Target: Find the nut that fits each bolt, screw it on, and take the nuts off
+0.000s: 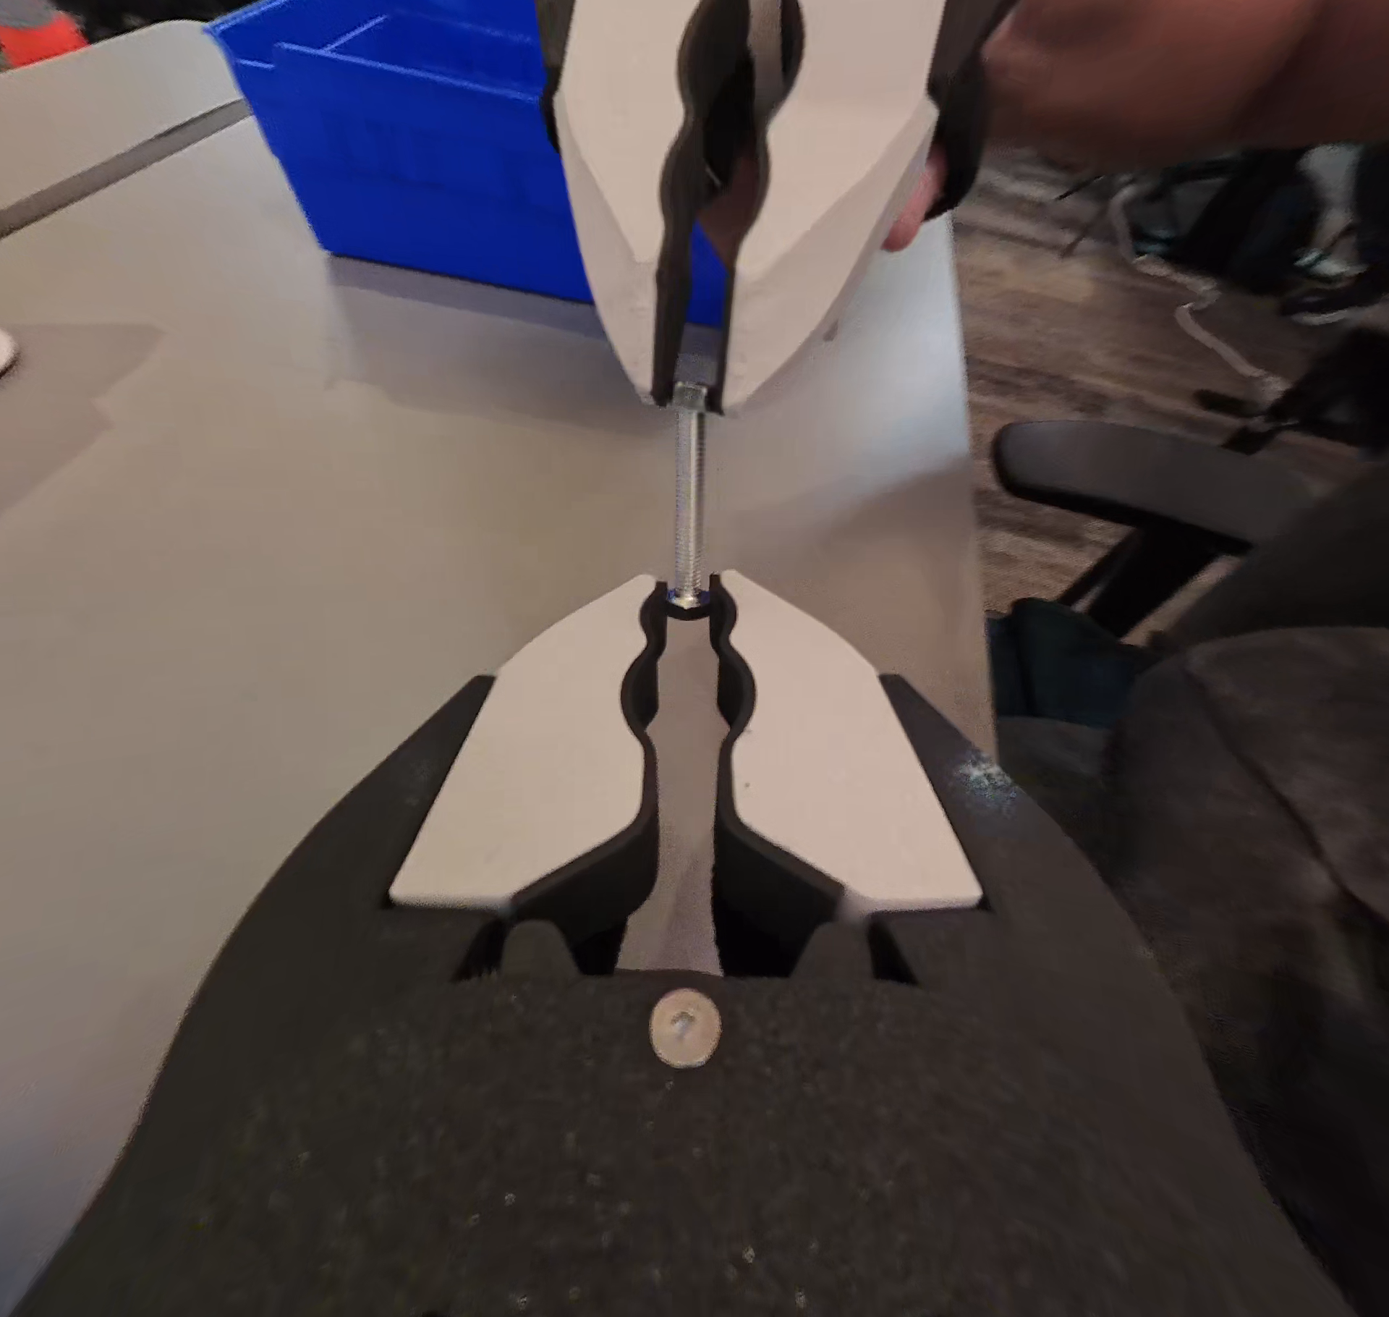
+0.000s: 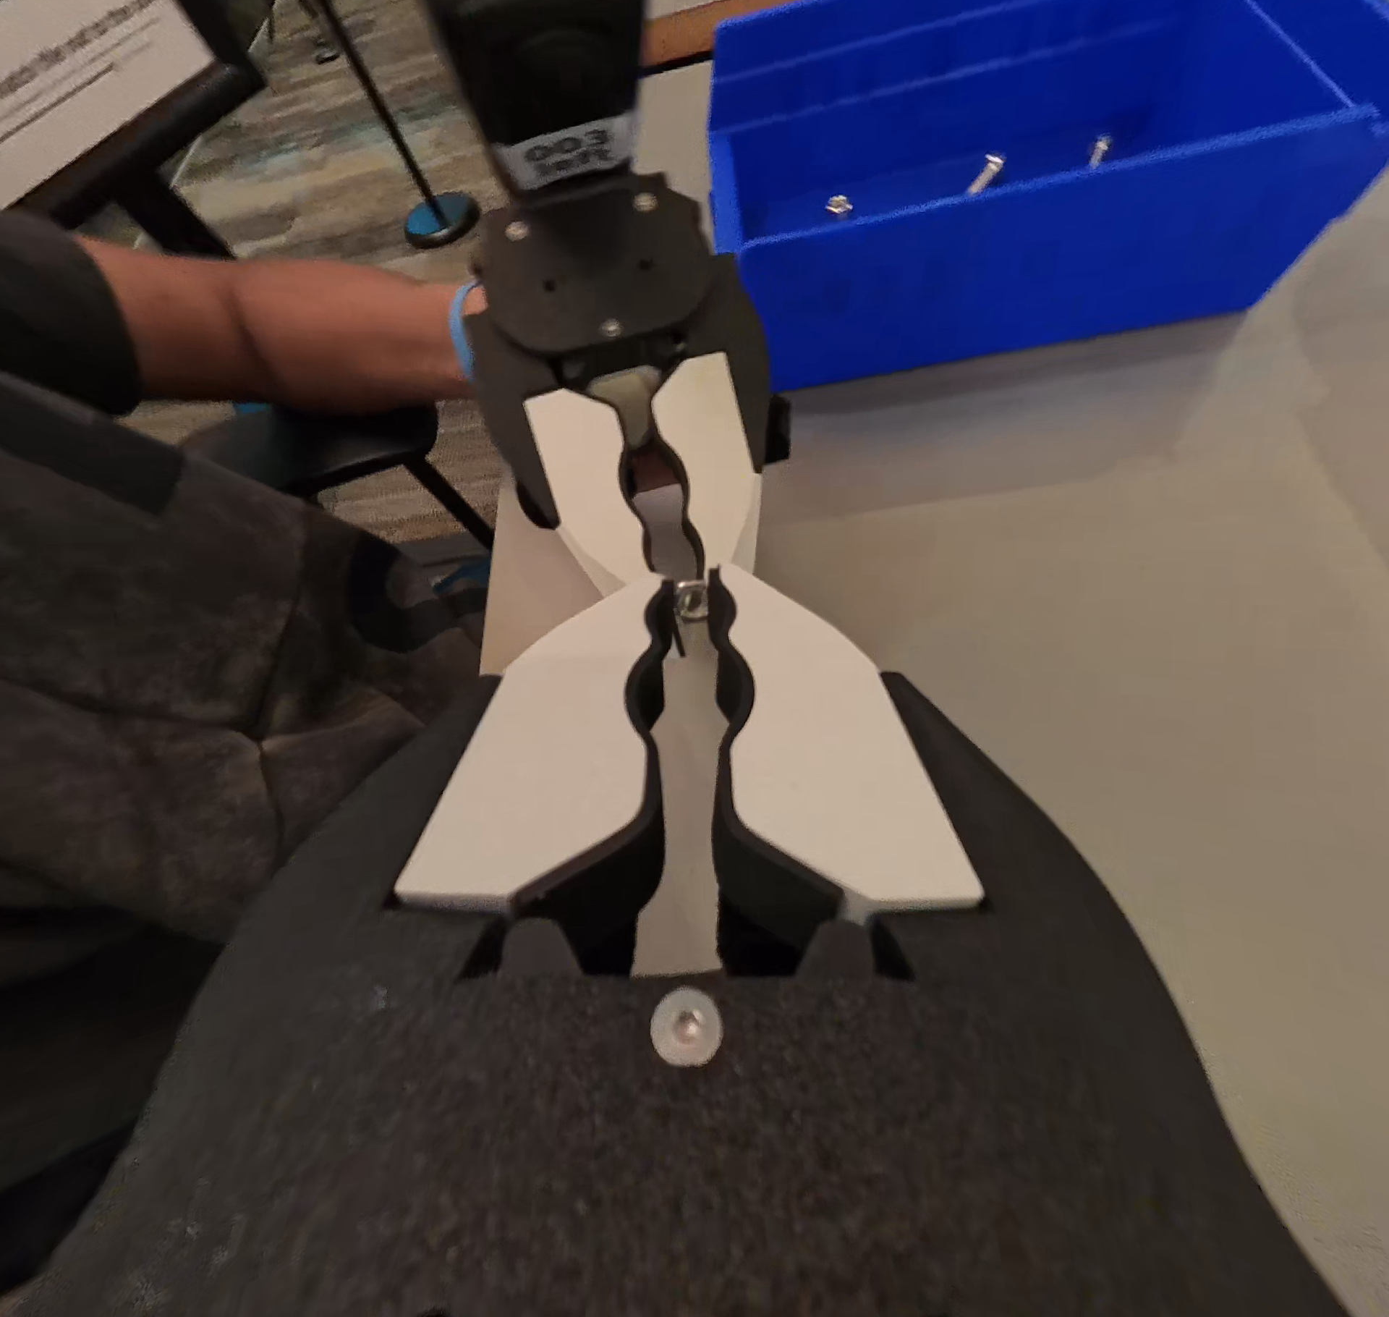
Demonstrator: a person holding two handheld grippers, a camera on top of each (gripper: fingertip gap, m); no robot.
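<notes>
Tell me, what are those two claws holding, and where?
One bolt between them: the left gripper pinches its tip, the right gripper its hexagonal end.

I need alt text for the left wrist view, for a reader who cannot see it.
A long silver threaded bolt spans two tools above a grey table: the left tool grips its near end at a dark nut, the right tool grips its hex head. A blue plastic bin stands behind.

Soft even indoor light, faint shadows, motion-blurred backgrounds, wide-angle edge distortion
</notes>
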